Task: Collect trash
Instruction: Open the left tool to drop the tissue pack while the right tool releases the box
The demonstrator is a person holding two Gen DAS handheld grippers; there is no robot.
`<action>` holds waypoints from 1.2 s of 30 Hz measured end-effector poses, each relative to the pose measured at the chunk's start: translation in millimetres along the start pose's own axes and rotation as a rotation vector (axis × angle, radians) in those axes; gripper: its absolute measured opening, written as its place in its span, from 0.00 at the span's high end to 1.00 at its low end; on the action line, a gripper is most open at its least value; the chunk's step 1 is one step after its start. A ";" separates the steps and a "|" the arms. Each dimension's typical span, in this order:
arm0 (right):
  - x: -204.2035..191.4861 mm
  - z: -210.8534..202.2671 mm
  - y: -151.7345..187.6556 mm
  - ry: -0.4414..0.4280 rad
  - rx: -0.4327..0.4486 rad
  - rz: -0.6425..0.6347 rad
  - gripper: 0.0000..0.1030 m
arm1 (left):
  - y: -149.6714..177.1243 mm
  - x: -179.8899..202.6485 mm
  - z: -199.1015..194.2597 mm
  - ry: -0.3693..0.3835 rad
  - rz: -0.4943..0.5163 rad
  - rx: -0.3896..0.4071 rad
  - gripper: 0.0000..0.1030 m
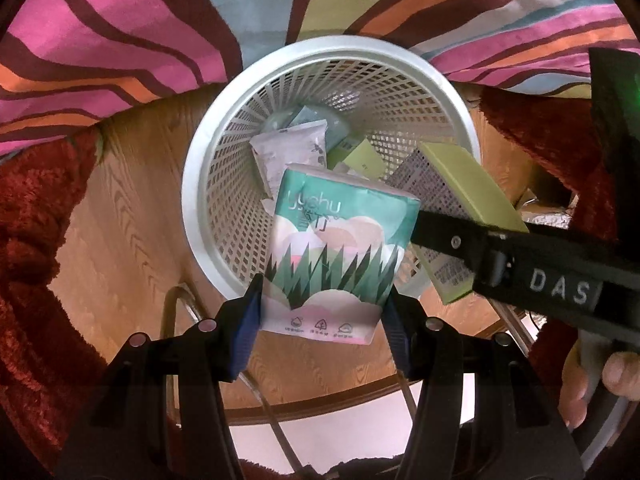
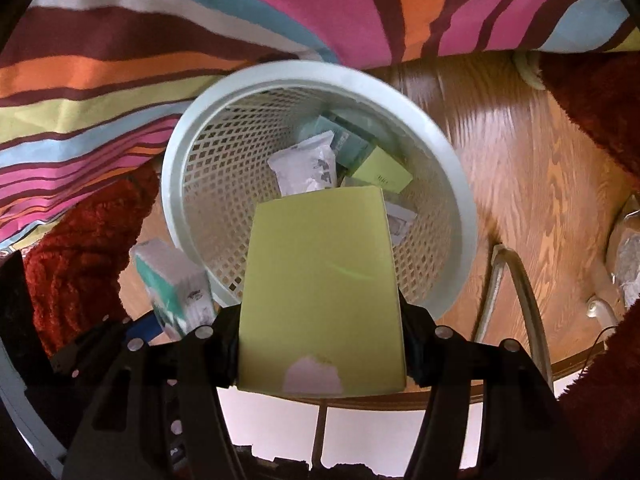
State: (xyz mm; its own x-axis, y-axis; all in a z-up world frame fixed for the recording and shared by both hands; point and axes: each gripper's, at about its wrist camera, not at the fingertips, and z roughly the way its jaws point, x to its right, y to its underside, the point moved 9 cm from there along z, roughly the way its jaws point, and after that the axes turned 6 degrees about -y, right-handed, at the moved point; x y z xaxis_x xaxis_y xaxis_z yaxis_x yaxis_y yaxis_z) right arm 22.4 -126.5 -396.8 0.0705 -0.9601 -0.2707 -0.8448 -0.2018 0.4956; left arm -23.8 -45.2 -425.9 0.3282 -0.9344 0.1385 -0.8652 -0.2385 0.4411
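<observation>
The left gripper (image 1: 324, 312) is clenched on a green-and-white tissue pack (image 1: 336, 256), which is pinched at its near end between the blue pads (image 1: 244, 332). The pack's long axis runs away from the jaws, its far end reaching over the near rim of the white basket (image 1: 200, 152). In the right wrist view the same pack (image 2: 172, 284) is seen, blurred, at the basket's near left side.

The right gripper (image 2: 320, 344) is clenched on a flat yellow-green box (image 2: 320, 292), held by its side edges near the near end. Its long axis also points away from the jaws, its far end over the basket (image 2: 460, 184). In the left wrist view this box (image 1: 472, 188) is seen slanted over the basket's right rim, with the right gripper (image 1: 448, 240) beneath it.

One basket is seen, standing on a wooden floor (image 2: 540, 184). At least three items lie inside: a white packet (image 2: 308, 168), a pale green box (image 2: 380, 176) and a teal pack (image 2: 344, 140). A striped cloth (image 1: 120, 40) lies at the far side, a red rug (image 1: 32, 220) to the left.
</observation>
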 end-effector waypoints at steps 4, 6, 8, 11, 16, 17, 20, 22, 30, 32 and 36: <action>-1.3 1.9 1.8 -0.017 -0.018 0.016 0.35 | -0.3 -1.1 4.3 -0.006 -0.002 -0.025 0.40; -0.5 2.9 1.0 -0.021 -0.017 0.023 0.18 | 0.8 -1.0 7.0 -0.012 0.004 -0.040 0.24; -1.0 3.3 0.6 -0.016 -0.016 0.027 0.14 | 1.3 -0.9 10.5 -0.027 0.009 -0.053 0.21; 0.9 5.7 2.1 -0.004 -0.027 0.030 0.10 | 2.4 -1.6 13.6 -0.044 0.010 -0.062 0.21; 2.4 4.0 1.6 -0.007 -0.024 0.043 0.10 | 1.3 -2.9 12.3 -0.035 -0.006 -0.042 0.21; 1.9 3.4 1.8 -0.008 -0.022 0.043 0.10 | 0.9 -3.5 11.6 -0.031 -0.010 -0.036 0.21; 1.9 0.8 2.4 -0.013 -0.015 0.041 0.10 | 0.3 -5.3 9.1 -0.029 -0.018 -0.022 0.21; 0.5 -2.0 3.1 -0.017 -0.007 0.040 0.10 | 0.4 -6.0 6.1 -0.031 -0.019 -0.011 0.21; -6.8 -13.3 8.7 -0.023 0.022 0.011 0.10 | 1.4 -6.8 -8.7 -0.030 -0.021 0.063 0.21; -10.6 -22.2 9.3 -0.026 0.048 -0.008 0.10 | 1.5 -6.2 -17.0 -0.026 -0.016 0.105 0.21; -18.2 -40.4 11.6 -0.033 0.109 -0.049 0.10 | 3.6 -6.6 -35.9 -0.026 -0.019 0.181 0.21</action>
State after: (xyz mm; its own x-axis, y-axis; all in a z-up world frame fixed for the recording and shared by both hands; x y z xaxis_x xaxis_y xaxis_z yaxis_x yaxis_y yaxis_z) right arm 32.8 -119.2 -352.8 0.0969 -0.9424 -0.3201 -0.8934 -0.2241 0.3894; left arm -15.5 -30.4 -393.4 0.3373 -0.9353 0.1071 -0.9138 -0.2980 0.2760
